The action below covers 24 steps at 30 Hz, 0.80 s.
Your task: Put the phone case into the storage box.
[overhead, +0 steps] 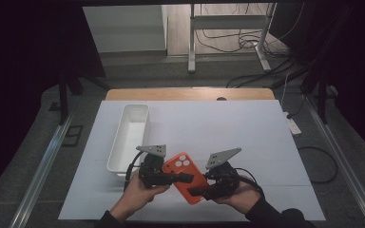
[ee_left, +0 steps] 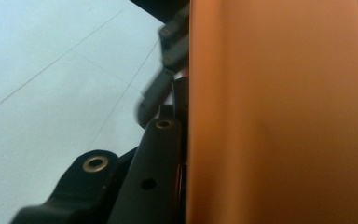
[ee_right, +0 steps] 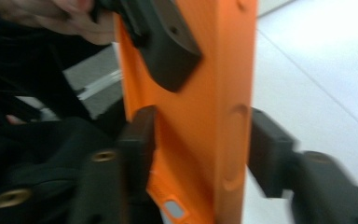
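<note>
White table (overhead: 247, 137); both grippers clamp orange phone case (overhead: 186, 176), lower end hidden.

- The phone case (overhead: 186, 176) is held above the table (overhead: 247, 137), near its front edge, between the left gripper (overhead: 183, 178) and the right gripper (overhead: 197, 191).
- A tray (overhead: 129, 135) sits on the table, left of and behind the case.

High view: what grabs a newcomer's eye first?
The bright orange phone case, held up off the white table sheet between both tongs near the front edge. The left tongs clamp its left side; the right tongs straddle its lower edge. A white rectangular bin stands empty to the left.
</note>
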Tool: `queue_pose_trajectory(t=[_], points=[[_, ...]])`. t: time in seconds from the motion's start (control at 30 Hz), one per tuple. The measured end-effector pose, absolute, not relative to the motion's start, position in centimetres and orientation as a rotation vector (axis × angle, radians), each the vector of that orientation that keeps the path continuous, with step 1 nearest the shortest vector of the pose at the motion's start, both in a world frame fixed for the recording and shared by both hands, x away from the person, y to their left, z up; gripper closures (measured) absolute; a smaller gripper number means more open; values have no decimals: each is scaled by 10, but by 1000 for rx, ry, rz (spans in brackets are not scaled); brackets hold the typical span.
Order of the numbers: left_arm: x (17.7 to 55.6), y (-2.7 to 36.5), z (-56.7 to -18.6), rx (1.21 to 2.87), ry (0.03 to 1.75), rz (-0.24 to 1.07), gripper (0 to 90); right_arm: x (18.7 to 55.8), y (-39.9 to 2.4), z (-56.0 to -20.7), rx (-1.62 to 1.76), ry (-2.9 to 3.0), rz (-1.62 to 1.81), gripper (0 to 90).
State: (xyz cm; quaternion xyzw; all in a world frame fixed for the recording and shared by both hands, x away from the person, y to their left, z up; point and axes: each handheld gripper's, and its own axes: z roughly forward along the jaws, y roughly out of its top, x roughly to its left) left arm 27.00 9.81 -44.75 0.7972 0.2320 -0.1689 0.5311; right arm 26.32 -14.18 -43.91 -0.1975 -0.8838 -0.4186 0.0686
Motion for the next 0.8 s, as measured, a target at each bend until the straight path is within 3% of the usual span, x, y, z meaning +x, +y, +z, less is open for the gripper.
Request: queue_pose_trajectory(t=[0.23, 0.37, 0.43, 0.8], points=[[272, 99, -447, 1877, 524, -435, 788, 268, -147, -437, -560, -2515, -1260, 836], [272, 99, -445, 1860, 520, -432, 768, 268, -147, -435, -560, -2511, -1263, 841], [272, 98, -444, 1864, 534, -407, 716, 267, -147, -433, -560, -2529, -1274, 842], [266, 102, -422, 2014, 621, -133, 329, 266, -151, -429, -611, -2630, -1336, 843]])
